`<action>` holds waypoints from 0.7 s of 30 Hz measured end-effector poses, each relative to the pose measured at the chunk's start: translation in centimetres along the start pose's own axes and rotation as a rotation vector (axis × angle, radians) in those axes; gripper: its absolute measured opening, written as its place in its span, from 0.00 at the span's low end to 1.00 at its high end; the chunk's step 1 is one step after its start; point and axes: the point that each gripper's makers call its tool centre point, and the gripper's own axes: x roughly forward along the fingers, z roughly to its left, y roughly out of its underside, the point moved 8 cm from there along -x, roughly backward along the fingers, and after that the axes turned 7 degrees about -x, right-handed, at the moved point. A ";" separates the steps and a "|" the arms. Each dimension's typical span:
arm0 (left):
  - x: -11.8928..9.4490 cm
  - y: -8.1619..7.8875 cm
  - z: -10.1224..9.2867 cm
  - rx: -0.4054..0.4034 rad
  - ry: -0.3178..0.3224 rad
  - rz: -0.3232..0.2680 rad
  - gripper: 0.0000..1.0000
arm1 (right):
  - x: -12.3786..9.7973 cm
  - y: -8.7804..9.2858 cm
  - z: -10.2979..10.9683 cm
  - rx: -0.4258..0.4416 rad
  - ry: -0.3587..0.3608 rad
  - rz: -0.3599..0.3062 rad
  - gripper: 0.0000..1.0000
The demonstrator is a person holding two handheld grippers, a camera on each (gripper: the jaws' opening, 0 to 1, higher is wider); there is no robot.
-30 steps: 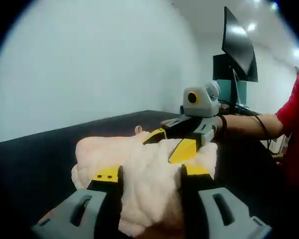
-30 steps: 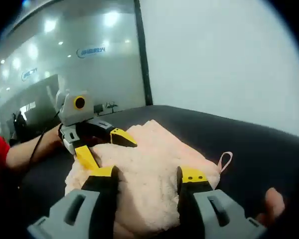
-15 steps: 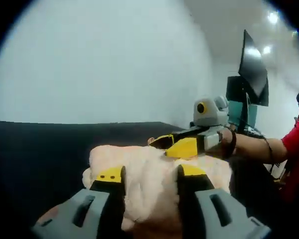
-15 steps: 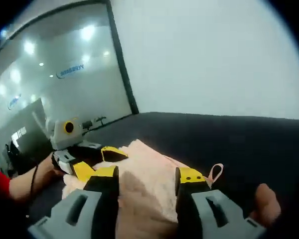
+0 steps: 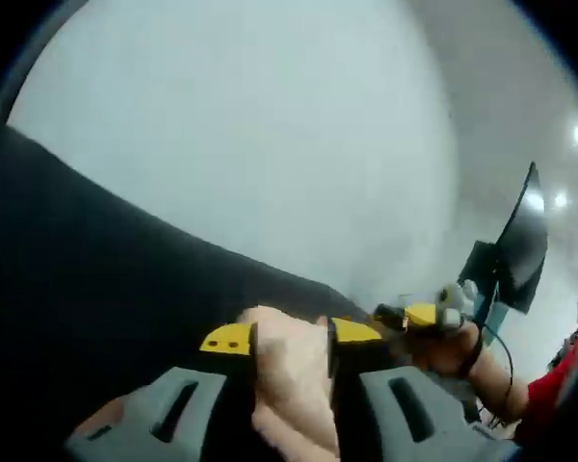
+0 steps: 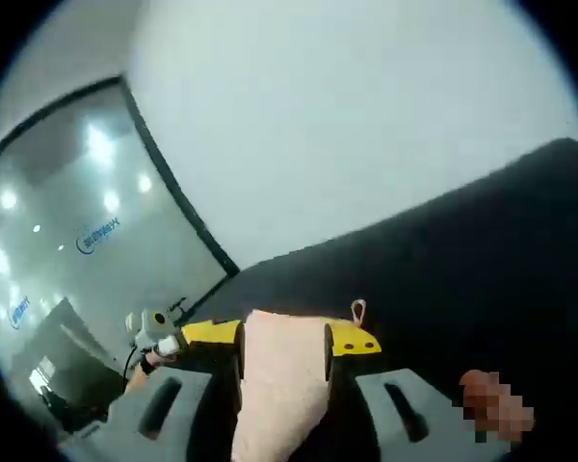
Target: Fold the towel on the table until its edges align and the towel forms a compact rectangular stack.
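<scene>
Left gripper view: left gripper (image 5: 291, 337) jaws pinch the pink towel (image 5: 287, 380); right gripper (image 6: 283, 337) likewise clamps towel above the table (image 6: 482, 250).

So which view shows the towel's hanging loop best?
The right gripper view: the loop stands clear above the towel clamped between the jaws. The left gripper view gives just the pinched towel; no loop is discernible.

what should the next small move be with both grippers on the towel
Probably carry the lifted edge forward and lay it over the rest: the left gripper and right gripper each pinch the pink towel, raised above the black table.
</scene>
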 end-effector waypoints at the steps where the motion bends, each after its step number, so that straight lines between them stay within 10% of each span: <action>1: 0.1 1.0 -0.7 -0.063 -0.017 0.066 0.41 | -0.2 0.4 0.0 0.032 0.008 0.010 0.41; 5: -0.8 1.8 -1.1 -0.113 -0.231 0.225 0.61 | -0.1 3.1 0.7 0.051 0.000 0.132 0.38; 9: -1.7 4.4 -3.0 -0.229 -0.260 0.422 0.70 | 1.1 4.5 1.1 0.224 -0.064 0.186 0.43; 21: 0.4 5.3 -1.0 -0.372 -0.340 0.363 0.20 | 3.2 5.6 0.6 0.287 -0.011 0.145 0.15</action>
